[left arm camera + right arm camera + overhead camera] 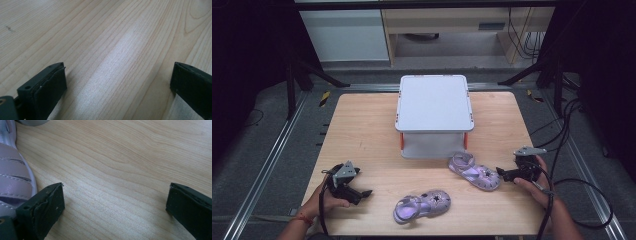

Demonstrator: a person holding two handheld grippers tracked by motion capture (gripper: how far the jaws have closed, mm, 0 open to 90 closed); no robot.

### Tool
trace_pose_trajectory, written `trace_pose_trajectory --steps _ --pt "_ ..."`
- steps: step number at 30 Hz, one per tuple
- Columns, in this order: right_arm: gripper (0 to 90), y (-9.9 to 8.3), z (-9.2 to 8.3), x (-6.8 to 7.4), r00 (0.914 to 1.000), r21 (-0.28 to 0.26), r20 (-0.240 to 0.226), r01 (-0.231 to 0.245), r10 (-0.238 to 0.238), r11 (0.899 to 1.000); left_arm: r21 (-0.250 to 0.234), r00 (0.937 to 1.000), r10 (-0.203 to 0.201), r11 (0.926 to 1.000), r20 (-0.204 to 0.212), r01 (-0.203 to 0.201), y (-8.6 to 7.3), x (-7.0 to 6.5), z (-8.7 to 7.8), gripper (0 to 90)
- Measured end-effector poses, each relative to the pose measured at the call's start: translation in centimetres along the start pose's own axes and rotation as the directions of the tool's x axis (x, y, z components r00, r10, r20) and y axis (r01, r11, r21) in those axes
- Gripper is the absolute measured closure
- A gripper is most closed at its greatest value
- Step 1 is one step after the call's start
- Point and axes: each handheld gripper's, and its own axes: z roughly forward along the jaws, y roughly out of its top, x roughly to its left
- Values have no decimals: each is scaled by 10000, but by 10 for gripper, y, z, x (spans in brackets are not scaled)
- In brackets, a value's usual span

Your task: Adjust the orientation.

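Observation:
Two lilac children's sandals lie on the wooden table (362,130). One sandal (422,205) rests near the front edge at the middle; the other sandal (474,171) lies to its right, just in front of the grey box. My left gripper (366,192) is held low at the front left, open, with bare wood between its fingers (50,85). At the right, my right gripper (501,173) is open too, its tips a little to the right of the second sandal's toe (12,177), which lies just outside one of its pads (47,207).
A grey lidded box (433,115) with orange clasps stands at the table's middle back. Cables (572,165) trail off the right side. Black frame legs (292,75) and metal rails flank the table on the floor.

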Motion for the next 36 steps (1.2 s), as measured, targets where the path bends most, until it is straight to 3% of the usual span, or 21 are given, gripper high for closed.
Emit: trace_pose_trajectory --steps 5,6,9,12,15,16,17,18,21,23,25,29,32,36 --pt "17 0 0 0 10000 2 -11 3 -3 10000 238 10000 -88 9997 -32 89 3 -1 -3 44" --pt "17 0 0 0 10000 4 -5 -1 1 10000 329 10000 -45 9994 76 43 5 -2 -5 101" --pt "16 0 0 0 10000 9 -1 -19 19 10000 156 9998 49 9999 216 -52 12 -7 -8 136" --pt "13 1 1 0 10000 21 12 -14 14 10000 -441 9956 816 9958 455 -796 36 -26 -20 171" --pt "12 1 1 1 10000 23 44 -30 30 10000 -1034 9843 1573 9834 796 -1488 62 -50 -27 215" --pt "12 1 1 1 10000 22 68 -42 42 10000 -1130 9748 1957 9765 1075 -1836 76 -64 -25 244" --pt "12 1 1 1 10000 22 68 -42 42 10000 -1130 9748 1957 9765 1075 -1836 76 -64 -25 254" --pt "11 1 1 1 10000 26 73 -49 48 10000 -1134 9644 2253 9710 1382 -2105 83 -73 -21 254" --pt "11 1 1 1 10000 25 69 -47 47 10000 -699 9468 2795 9599 1594 -2716 98 -90 -7 281" --pt "12 1 1 1 10000 25 73 -47 47 10000 -458 9261 3138 9492 2093 -3113 108 -98 7 310" --pt "12 1 1 1 10000 25 74 -49 49 10000 -439 9227 3134 9492 2246 -3117 110 -100 11 316" --pt "11 1 1 1 10000 30 68 -55 55 10000 -371 9011 3375 9394 2722 -3407 119 -107 23 395" --pt "11 1 1 1 10000 30 69 -59 58 10000 -200 8882 3530 9314 2942 -3636 124 -112 31 399" --pt "11 1 1 1 10000 28 73 -53 52 10000 -17 8826 3566 9274 3063 -3741 124 -116 40 454"
